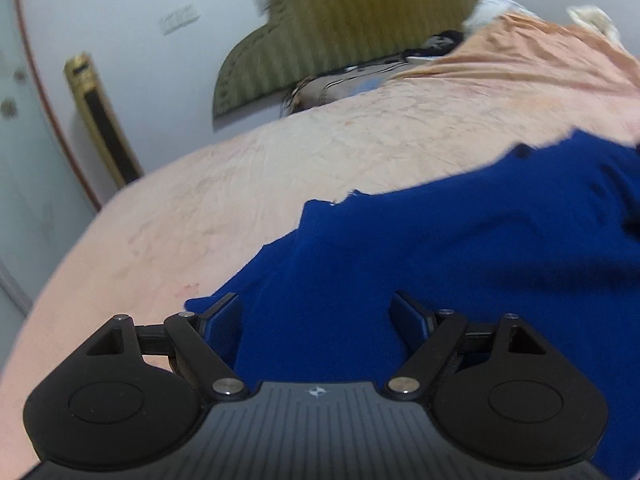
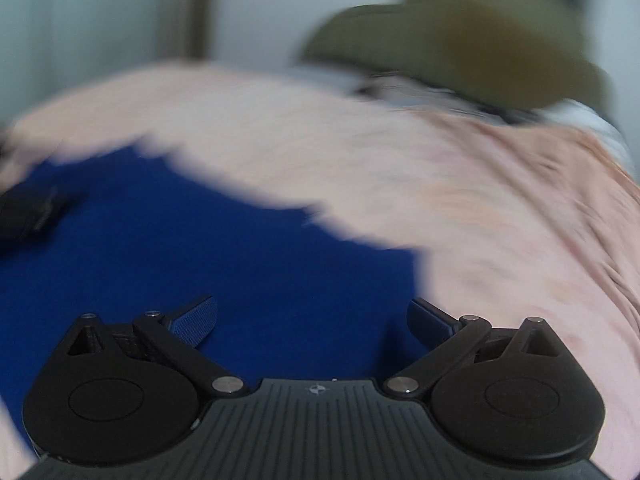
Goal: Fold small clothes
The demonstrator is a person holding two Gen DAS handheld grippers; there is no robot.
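Two grippers hang over one blue garment [image 1: 440, 248] spread on the pink bedsheet [image 1: 200, 208]. Left wrist view: the left gripper [image 1: 316, 316] gapes wide, holding nothing, cloth bunched between its fingers; closing here may pinch several layers. Right wrist view, blurred: the right gripper [image 2: 312, 316] is spread and empty above the cloth near its edge, which a hasty grab could miss

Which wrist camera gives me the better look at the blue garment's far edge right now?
Left wrist: the blue garment is sharp, its ragged far edge clear against the pink bedsheet. In the right wrist view the garment fills more frame, but motion blur smears its edge.
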